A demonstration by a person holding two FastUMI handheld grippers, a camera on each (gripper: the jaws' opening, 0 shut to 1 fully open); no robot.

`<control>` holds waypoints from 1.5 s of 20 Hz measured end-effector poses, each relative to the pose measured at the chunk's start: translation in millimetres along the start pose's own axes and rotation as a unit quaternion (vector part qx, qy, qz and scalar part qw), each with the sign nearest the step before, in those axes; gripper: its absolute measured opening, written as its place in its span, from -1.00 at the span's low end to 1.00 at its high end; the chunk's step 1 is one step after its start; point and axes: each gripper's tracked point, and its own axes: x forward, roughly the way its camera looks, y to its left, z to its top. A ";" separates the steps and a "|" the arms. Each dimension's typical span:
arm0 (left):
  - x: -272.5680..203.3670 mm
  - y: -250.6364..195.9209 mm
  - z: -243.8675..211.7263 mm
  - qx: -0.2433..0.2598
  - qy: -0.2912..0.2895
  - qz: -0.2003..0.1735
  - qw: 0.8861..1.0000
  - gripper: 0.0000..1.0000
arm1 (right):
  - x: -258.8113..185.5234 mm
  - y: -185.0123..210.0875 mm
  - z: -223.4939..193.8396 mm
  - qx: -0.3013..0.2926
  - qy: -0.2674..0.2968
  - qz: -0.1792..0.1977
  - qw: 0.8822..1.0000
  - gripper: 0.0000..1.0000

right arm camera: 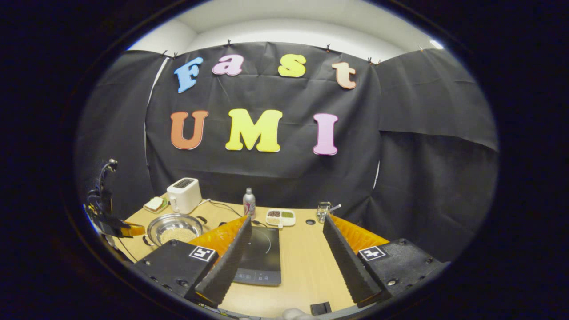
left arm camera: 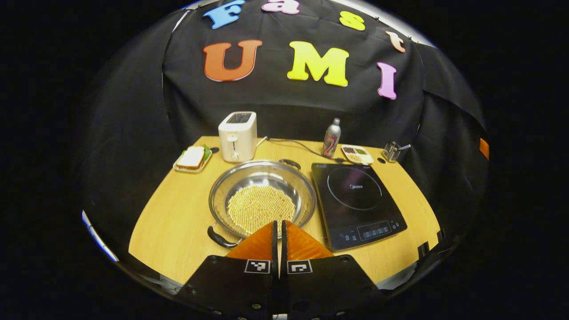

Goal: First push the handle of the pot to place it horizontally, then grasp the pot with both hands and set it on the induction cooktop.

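Observation:
A wide steel pot filled with pale grains sits mid-table, left of the black induction cooktop. Its two dark handles lie on a diagonal: one at the near left, one at the far right. My left gripper is shut with nothing in it, tips hovering by the pot's near rim, just right of the near handle. In the right gripper view, my right gripper stands open and empty, back from the table, above the cooktop. The pot lies to its left, with the left gripper beside it.
Along the back edge stand a white toaster, a sandwich on a plate, a metal bottle, a small tray of food and a wire holder. A cable runs behind the pot. The wooden table ends close in front.

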 end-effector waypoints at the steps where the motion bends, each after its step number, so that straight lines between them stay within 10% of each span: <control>1: 5.2 2.3 -9.8 0.002 0.014 0.002 1.000 -1.00 | -1.5 1.2 -2.8 0.001 0.003 0.000 1.000 0.97; 9: 45.9 16.0 -62.1 0.012 0.120 -0.002 0.993 -0.80 | -2.4 -11.6 -27.8 0.005 0.039 -0.018 0.999 1.00; 13: 63.9 22.1 -76.3 0.017 0.159 0.000 0.987 -1.00 | 3.5 -18.7 -35.7 0.011 0.049 -0.025 0.998 0.97; 30: 85.4 80.5 -85.2 0.012 0.191 0.061 0.980 -0.80 | 27.8 -15.1 -44.2 0.010 0.066 -0.028 0.997 0.97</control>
